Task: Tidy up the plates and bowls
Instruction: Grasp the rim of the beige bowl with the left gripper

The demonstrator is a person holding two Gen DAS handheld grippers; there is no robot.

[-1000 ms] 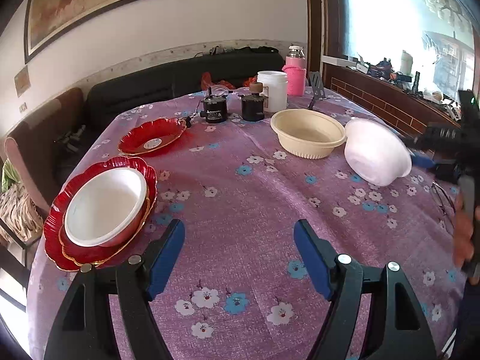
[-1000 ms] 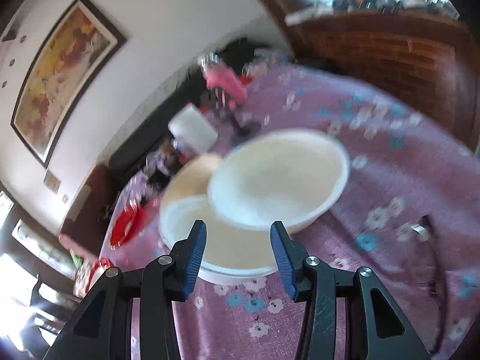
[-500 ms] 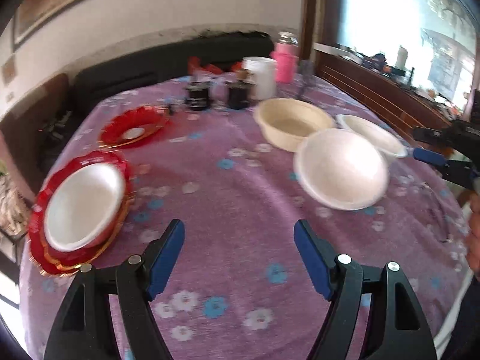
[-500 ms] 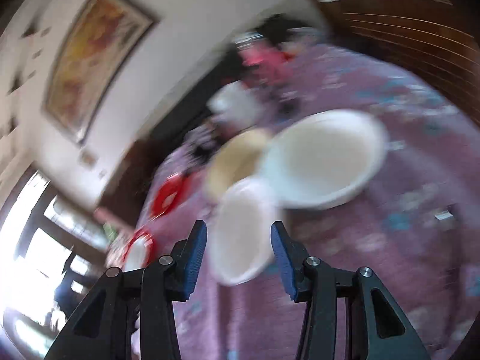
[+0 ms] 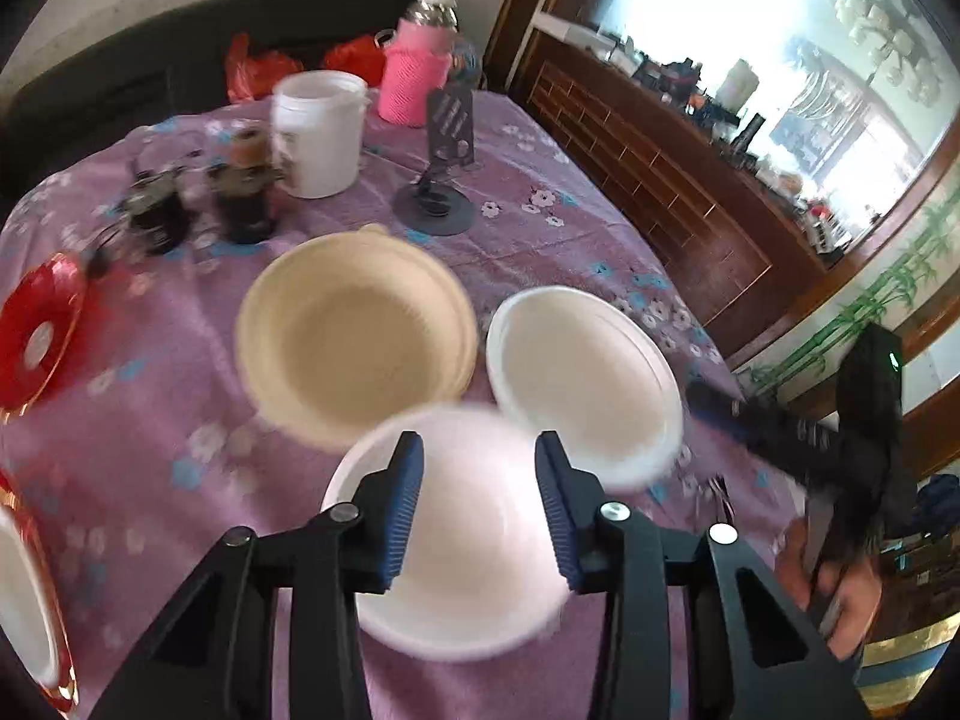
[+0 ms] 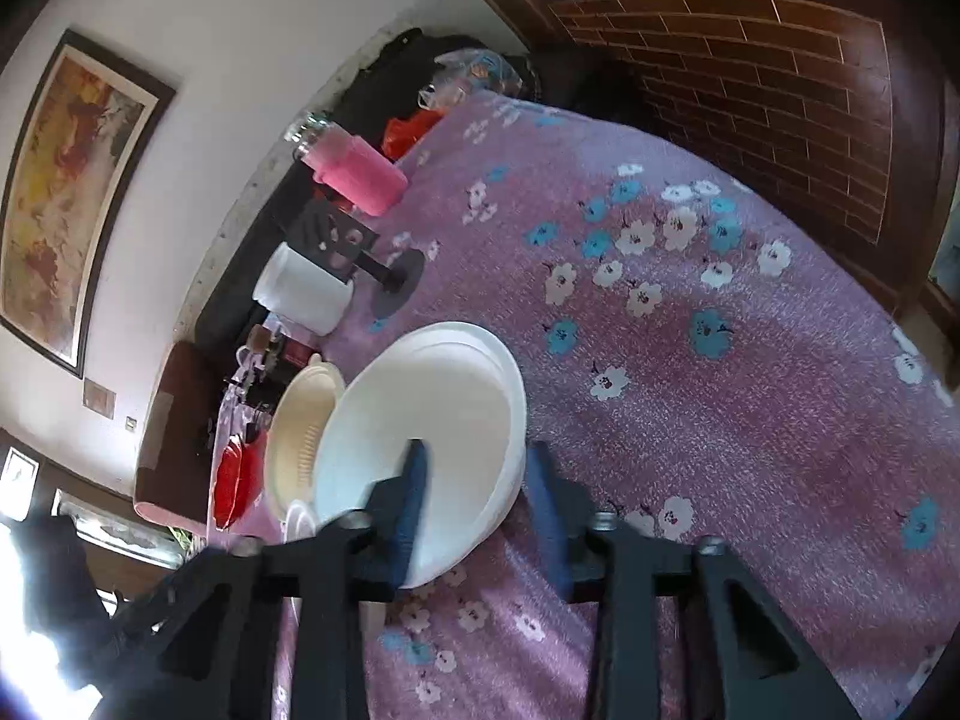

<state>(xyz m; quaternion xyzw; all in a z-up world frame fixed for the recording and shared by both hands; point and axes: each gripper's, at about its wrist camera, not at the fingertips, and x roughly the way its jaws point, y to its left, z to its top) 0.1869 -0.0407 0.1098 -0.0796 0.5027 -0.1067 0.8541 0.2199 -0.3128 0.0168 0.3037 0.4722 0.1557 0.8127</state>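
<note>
Two hand-held grippers have just been closing — the left hand-held gripper (image 5: 477,510) narrow over the blurred upturned bowl (image 5: 462,540), probably not gripping; the right hand-held gripper (image 6: 477,498) straddles the white bowl (image 6: 432,420) rim — pinch firmly before lifting.

Count of what stands on the desk (image 5: 540,252)

Bowls: four in all; one beige bowl (image 5: 354,330), one upright white bowl (image 5: 582,372), one overturned white bowl (image 5: 474,540), and one more white bowl (image 5: 18,594) sitting on a red plate at the left edge; red plates: two, that one (image 5: 60,660) and a separate red plate (image 5: 36,330) farther back; one white tub (image 5: 318,132); one pink-sleeved flask (image 5: 417,75); two small dark jars (image 5: 243,204); one dark stand (image 5: 441,180); two red bags (image 5: 258,69); two claws.
</note>
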